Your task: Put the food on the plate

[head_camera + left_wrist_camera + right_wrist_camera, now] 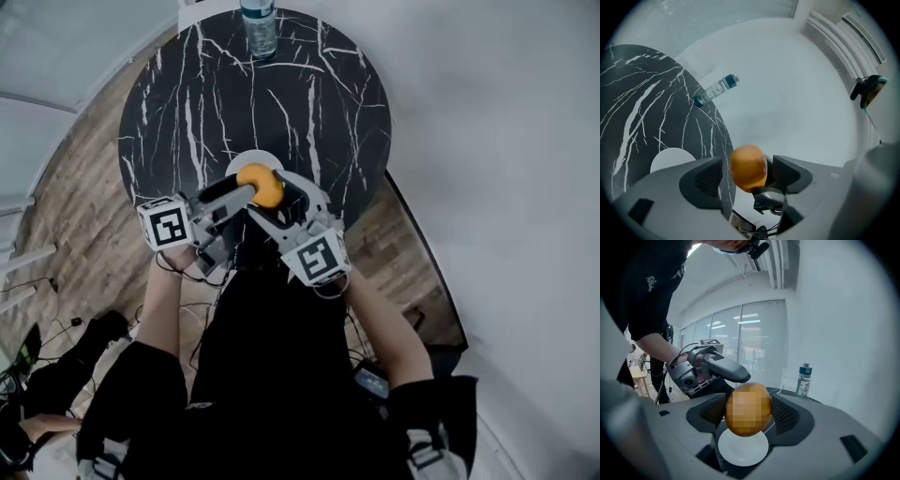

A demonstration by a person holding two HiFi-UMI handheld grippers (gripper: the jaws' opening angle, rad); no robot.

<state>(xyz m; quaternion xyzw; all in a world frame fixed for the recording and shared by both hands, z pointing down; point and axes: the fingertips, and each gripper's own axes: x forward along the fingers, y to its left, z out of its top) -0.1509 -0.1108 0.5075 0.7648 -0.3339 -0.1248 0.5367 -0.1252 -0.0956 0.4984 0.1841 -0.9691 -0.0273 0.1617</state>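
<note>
A round orange-brown piece of food hangs just above the white plate at the near edge of the black marble table. My right gripper is shut on it; in the right gripper view the food sits pressed between both pads, over the plate. My left gripper comes in from the left and is open. In the left gripper view the food lies between its jaws, with a gap showing at the left jaw. The plate is partly hidden behind that jaw.
A clear water bottle with a blue cap stands at the table's far edge, also seen as a bottle in the right gripper view. Wooden floor with cables lies to the left; a white wall is on the right.
</note>
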